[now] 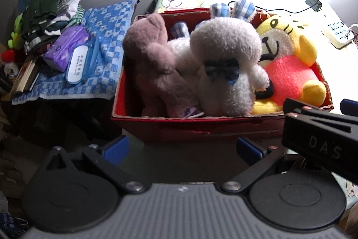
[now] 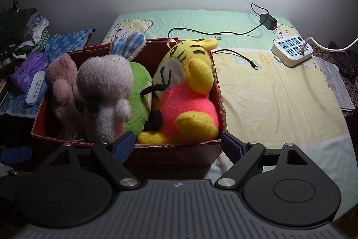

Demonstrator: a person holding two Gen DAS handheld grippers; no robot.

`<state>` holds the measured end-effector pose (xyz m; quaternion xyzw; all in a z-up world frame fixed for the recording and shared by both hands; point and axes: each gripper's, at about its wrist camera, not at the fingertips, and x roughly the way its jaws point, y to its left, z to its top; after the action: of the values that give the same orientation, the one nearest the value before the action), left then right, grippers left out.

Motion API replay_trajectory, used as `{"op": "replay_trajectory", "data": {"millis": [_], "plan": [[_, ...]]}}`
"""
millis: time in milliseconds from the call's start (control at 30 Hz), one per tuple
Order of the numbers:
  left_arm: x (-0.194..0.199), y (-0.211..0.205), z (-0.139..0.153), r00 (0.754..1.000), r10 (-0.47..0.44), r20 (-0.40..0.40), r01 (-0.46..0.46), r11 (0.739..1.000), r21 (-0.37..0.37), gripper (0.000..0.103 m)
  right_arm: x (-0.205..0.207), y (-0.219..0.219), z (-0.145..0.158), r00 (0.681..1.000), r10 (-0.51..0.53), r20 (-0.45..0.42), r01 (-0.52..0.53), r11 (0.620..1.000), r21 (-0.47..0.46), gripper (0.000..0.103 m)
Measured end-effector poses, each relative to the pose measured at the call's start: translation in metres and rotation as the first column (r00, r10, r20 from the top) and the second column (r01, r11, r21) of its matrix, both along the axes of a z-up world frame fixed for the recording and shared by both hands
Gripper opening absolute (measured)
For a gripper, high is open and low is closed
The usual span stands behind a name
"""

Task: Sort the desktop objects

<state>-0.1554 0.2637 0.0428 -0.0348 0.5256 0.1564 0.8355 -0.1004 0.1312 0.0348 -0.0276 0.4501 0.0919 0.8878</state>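
A red cardboard box (image 1: 201, 127) (image 2: 174, 153) holds several plush toys. A brown bear (image 1: 154, 59) (image 2: 62, 86) lies at its left. A white rabbit (image 1: 226, 64) (image 2: 105, 93) with blue checked ears sits in the middle, in front of a green plush (image 2: 138, 91). A yellow tiger in a pink shirt (image 1: 288, 64) (image 2: 185, 91) fills the right end. My left gripper (image 1: 182, 147) is open and empty before the box's near wall. My right gripper (image 2: 177, 147) is open and empty at the box's near right corner; its body (image 1: 320, 136) shows in the left wrist view.
A cartoon-bear sheet (image 2: 268, 86) covers the surface right of the box, with a power strip (image 2: 292, 52), a charger (image 2: 268, 21) and a loose cable end (image 2: 252, 64). Left lies a blue checked towel (image 1: 105, 41) with a purple tissue pack (image 1: 67, 48), a blue case (image 1: 77, 66) and piled clothes (image 1: 47, 15).
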Motion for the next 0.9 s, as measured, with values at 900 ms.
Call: {"op": "replay_trajectory", "data": {"millis": [900], "plan": [[0.032, 0.018, 0.033, 1.000, 0.001, -0.028, 0.000, 1.000, 0.022, 0.102, 0.040, 0.007, 0.026, 0.994, 0.028, -0.102, -0.030, 0.999, -0.017, 0.086]]}}
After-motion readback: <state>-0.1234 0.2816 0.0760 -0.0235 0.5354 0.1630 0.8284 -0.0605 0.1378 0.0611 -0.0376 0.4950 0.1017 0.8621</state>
